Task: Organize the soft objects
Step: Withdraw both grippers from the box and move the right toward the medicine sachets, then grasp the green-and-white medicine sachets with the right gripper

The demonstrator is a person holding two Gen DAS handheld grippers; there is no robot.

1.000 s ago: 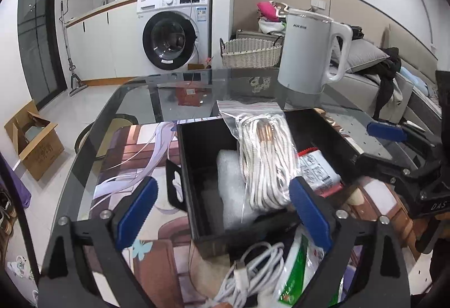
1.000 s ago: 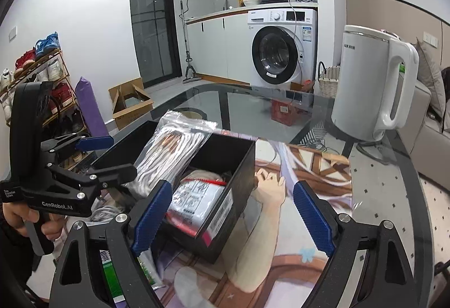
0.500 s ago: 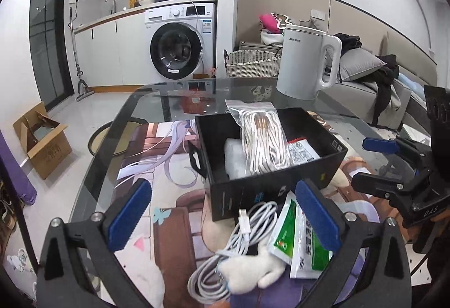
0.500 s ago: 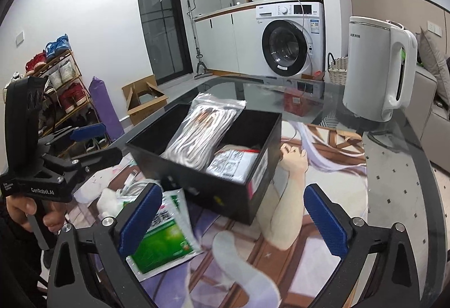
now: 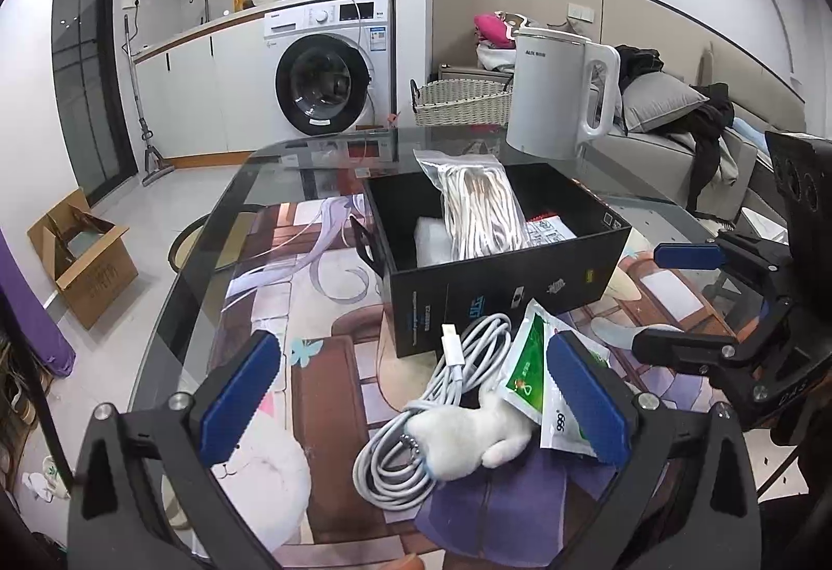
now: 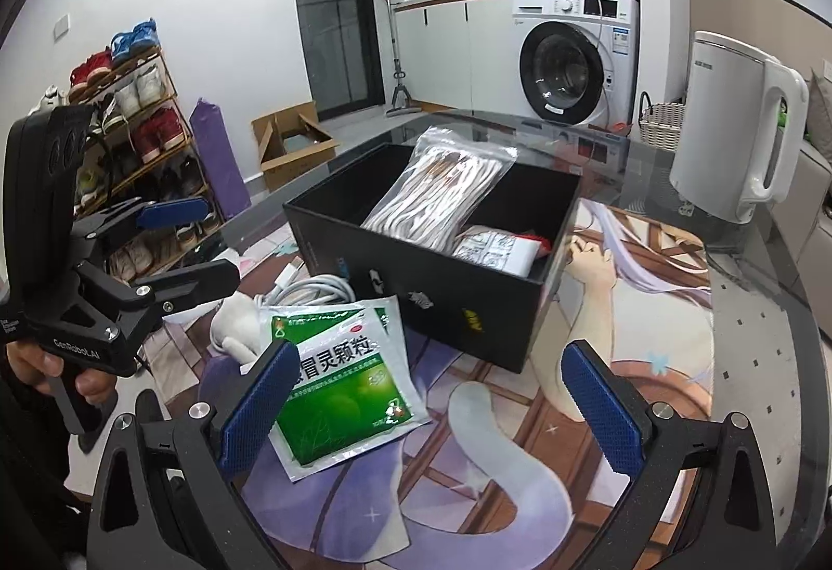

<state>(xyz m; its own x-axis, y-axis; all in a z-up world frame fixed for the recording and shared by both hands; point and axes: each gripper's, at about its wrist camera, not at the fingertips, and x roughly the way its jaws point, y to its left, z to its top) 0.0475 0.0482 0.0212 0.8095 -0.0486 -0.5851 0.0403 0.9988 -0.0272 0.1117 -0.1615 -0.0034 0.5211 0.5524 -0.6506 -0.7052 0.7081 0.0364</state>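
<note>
A black box (image 5: pixel 499 279) (image 6: pixel 437 279) stands on the glass table and holds a clear bag of white cord (image 5: pixel 478 206) (image 6: pixel 442 190), a white packet (image 6: pixel 494 250) and a white foam piece (image 5: pixel 431 245). In front of the box lie a coiled white cable (image 5: pixel 416 424) (image 6: pixel 312 286), a small white plush (image 5: pixel 468 435) (image 6: pixel 236 323) and green-and-white sachets (image 5: pixel 541 388) (image 6: pixel 338 372). My left gripper (image 5: pixel 411 398) is open above the cable and plush. My right gripper (image 6: pixel 431 409) is open just right of the sachets.
A white electric kettle (image 5: pixel 556 96) (image 6: pixel 728 128) stands behind the box. A printed mat (image 6: pixel 624 310) covers the table. A white round plush shape (image 5: pixel 260 481) lies at the near left. A cardboard box (image 5: pixel 83 253) and a shoe rack (image 6: pixel 135 128) stand on the floor.
Both grippers have pulled back and up from the black box. The cable, plush and sachets in front of it have come into view. Both stay open.
</note>
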